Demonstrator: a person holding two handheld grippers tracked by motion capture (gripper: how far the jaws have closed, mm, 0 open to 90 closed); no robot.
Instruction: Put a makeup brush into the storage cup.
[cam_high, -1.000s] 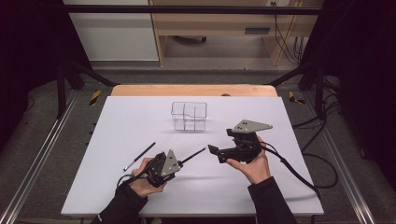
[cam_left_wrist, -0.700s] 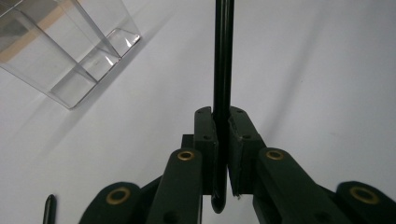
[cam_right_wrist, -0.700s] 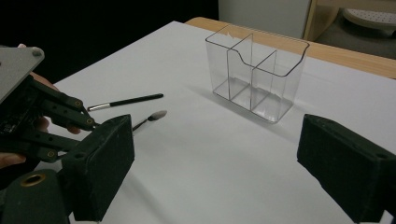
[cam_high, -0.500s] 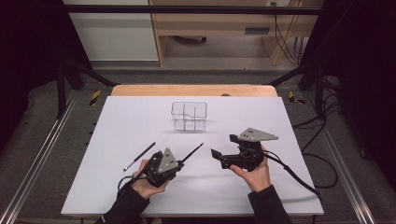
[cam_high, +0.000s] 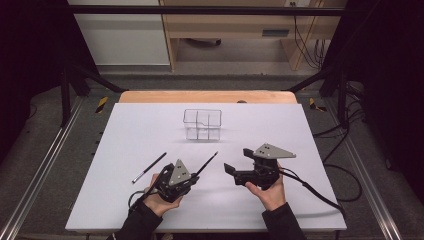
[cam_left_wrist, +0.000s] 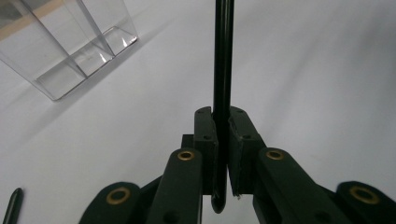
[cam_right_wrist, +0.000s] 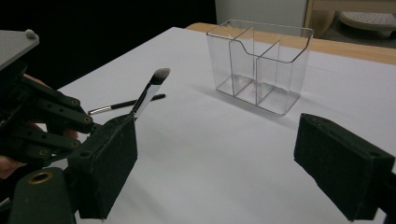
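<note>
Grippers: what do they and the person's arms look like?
Both the left gripper and right gripper are matte black linkages with brass-coloured pivot pins, blocky black pads and a grey three-cornered top plate. A black cable trails from the right one. Sleeves are dark.

Right gripper (cam_right_wrist: 215, 163) has its jaws wide apart; beyond them the left gripper (cam_right_wrist: 42, 126) holds a brush (cam_right_wrist: 148, 93), clear organizer (cam_right_wrist: 259, 65) further back.

You see a black-handled brush (cam_high: 206, 164) with a silver ferrule; second brush (cam_high: 149, 167) black, silver end; organizer (cam_high: 202, 124) clear; table sheet (cam_high: 300, 130) plain white; both grippers (cam_high: 176, 181) (cam_high: 239, 170) black with grey plates
</note>
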